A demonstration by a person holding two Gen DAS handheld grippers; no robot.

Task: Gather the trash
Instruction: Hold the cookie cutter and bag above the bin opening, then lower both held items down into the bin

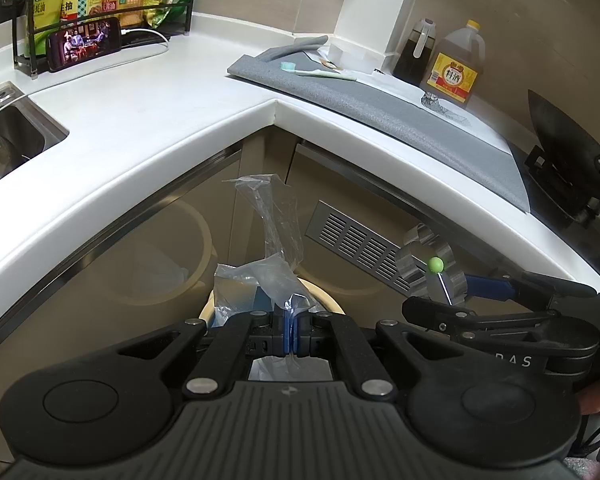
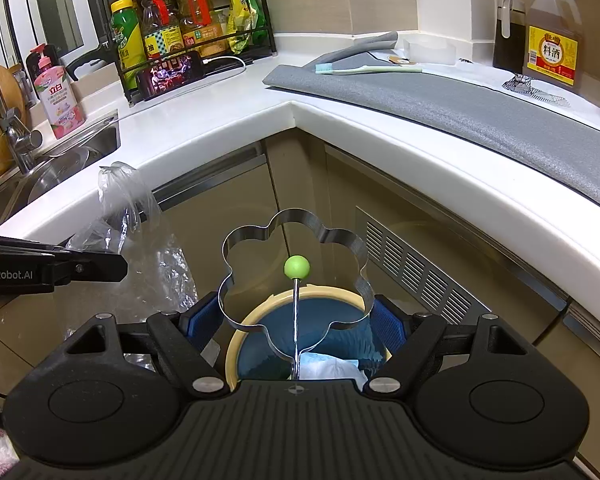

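My left gripper (image 1: 291, 332) is shut on a crumpled clear plastic bag (image 1: 268, 216), which sticks up from its blue pads. Below it stands a round bin with a cream rim (image 1: 204, 312). In the right wrist view the same bag (image 2: 140, 248) hangs at the left finger (image 2: 112, 268). My right gripper (image 2: 296, 320) holds a flower-shaped metal ring (image 2: 340, 240) with a green knob (image 2: 297, 267) on a thin rod, its pads (image 2: 202, 320) pressed on either side. The ring hangs over the bin's rim (image 2: 230, 356) and blue liner (image 2: 328, 320). White crumpled waste (image 2: 328, 366) lies inside.
A white L-shaped counter (image 2: 220, 116) wraps around the corner above the bin. On it lie a grey mat (image 2: 460, 108), a toothbrush (image 2: 364, 69), a yellow-capped bottle (image 2: 554, 36) and a phone (image 2: 172, 74) by a bottle rack. A sink (image 2: 60, 160) is left, a black wok (image 1: 560, 152) right.
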